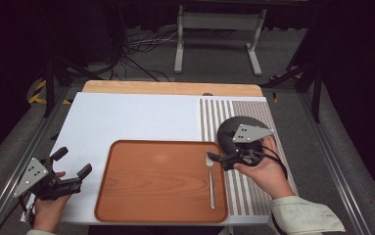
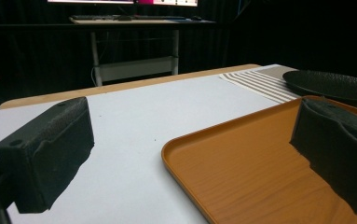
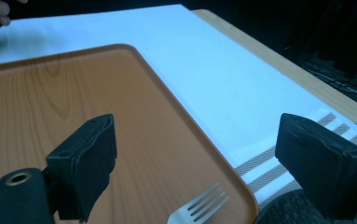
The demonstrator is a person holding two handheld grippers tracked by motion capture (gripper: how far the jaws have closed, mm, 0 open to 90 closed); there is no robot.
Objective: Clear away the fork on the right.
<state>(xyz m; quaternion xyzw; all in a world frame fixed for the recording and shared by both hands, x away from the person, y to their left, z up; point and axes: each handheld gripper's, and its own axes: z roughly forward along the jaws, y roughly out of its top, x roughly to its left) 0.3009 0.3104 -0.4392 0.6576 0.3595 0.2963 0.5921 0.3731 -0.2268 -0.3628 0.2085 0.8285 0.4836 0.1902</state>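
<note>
We look down on a wooden table (image 1: 173, 88) under a white sheet (image 1: 136, 117), with a striped placemat (image 1: 214, 115) along its right side, ringed by dark curtains, floor cables and a white stand (image 1: 219, 34) at twelve o'clock. At eight o'clock, the left claw (image 1: 72, 161) rests over the white sheet with its jaws spread and nothing between them. At six o'clock an orange wood-grain tray (image 1: 160, 176) carries a metal fork (image 1: 211, 181) along its right edge, tines toward twelve o'clock. At three o'clock the right claw (image 1: 215, 160) hovers just beside the fork's tines, jaws spread wide and holding nothing. A black plate (image 1: 229, 129) lies on the placemat behind it, largely covered by the gripper and the hand (image 1: 263, 171). In the right gripper view the fork's handle is cut off at the bottom edge; in the left gripper view the plate's far rim is lost against the darkness.
</note>
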